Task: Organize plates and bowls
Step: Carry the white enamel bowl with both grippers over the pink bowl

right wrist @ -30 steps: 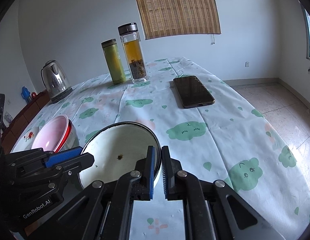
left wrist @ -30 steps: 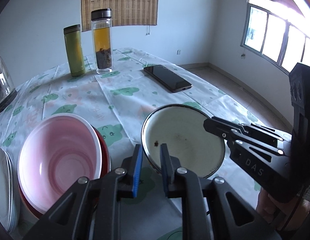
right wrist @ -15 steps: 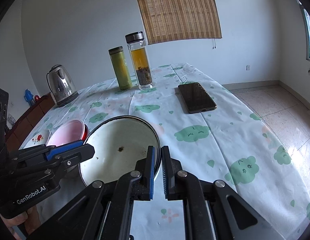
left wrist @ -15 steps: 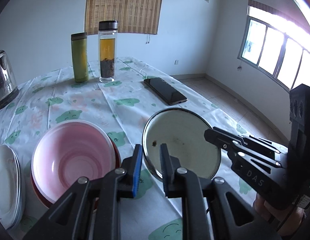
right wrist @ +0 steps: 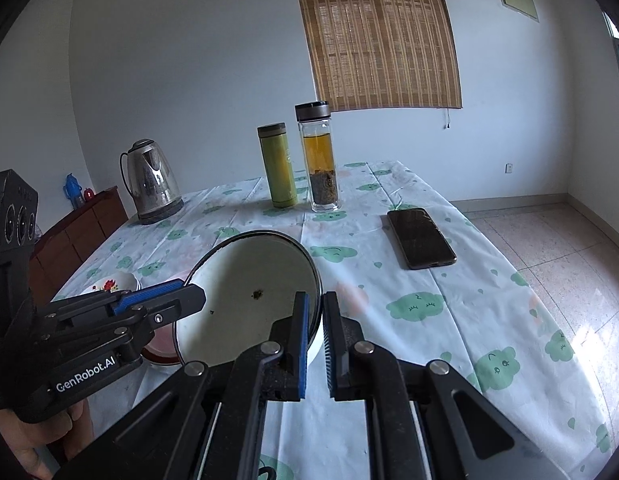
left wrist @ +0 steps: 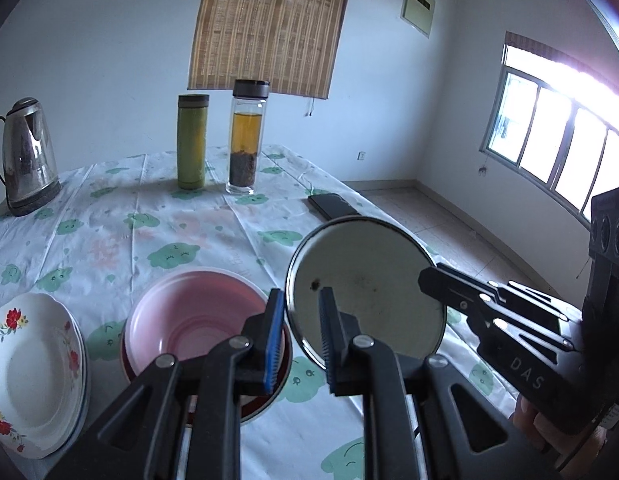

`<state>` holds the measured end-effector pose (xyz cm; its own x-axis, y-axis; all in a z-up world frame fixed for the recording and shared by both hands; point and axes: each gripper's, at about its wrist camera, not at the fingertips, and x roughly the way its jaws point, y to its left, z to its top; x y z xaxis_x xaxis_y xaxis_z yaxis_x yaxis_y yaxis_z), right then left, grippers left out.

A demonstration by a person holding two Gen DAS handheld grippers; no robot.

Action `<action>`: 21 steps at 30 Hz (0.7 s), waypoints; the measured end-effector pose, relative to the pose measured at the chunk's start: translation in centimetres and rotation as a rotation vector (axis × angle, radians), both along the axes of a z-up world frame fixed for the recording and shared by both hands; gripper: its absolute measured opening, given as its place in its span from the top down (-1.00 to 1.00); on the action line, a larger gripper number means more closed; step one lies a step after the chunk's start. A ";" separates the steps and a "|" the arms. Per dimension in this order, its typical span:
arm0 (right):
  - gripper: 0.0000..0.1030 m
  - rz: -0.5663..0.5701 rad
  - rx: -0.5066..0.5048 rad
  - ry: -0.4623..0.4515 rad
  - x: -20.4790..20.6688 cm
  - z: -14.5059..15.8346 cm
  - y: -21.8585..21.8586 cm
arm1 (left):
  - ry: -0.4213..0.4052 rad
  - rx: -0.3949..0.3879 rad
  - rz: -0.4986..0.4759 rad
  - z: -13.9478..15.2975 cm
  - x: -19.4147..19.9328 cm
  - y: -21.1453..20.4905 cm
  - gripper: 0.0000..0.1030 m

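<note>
A white enamel bowl (left wrist: 365, 292) with a dark rim hangs tilted above the table, held by both grippers. My left gripper (left wrist: 302, 336) is shut on its left rim, and my right gripper (right wrist: 316, 340) is shut on its right rim. The same white enamel bowl (right wrist: 249, 300) shows in the right wrist view, with the left gripper (right wrist: 161, 304) on its far side. The right gripper (left wrist: 461, 300) comes in from the right in the left wrist view. Below and to the left a pink bowl (left wrist: 197, 320) sits nested in a red one. A stack of white flowered plates (left wrist: 29, 364) lies beside it.
A steel kettle (left wrist: 25, 160), a green flask (left wrist: 192, 142) and a glass tea bottle (left wrist: 247, 140) stand at the back of the table. A dark phone (right wrist: 421, 238) lies near the right edge, where the cloth (right wrist: 509, 320) drops to the floor. A wooden cabinet (right wrist: 81, 224) stands past the left side.
Both grippers have lifted the white bowl higher off the table. The pink bowl and the plates have shifted toward the middle of the left wrist view. Neither grip has changed.
</note>
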<state>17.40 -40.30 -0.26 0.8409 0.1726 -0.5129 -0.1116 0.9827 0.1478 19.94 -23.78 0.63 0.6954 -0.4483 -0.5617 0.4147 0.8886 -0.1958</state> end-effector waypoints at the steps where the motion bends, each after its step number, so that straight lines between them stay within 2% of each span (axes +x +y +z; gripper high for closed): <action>1: 0.85 0.004 -0.004 -0.003 0.0 0.1 0.3 | 0.000 -0.007 0.004 0.1 0.0 0.3 0.71; 21: 0.82 0.065 -0.037 -0.023 0.7 1.0 4.5 | -0.062 -0.045 0.101 1.6 -0.2 4.5 0.71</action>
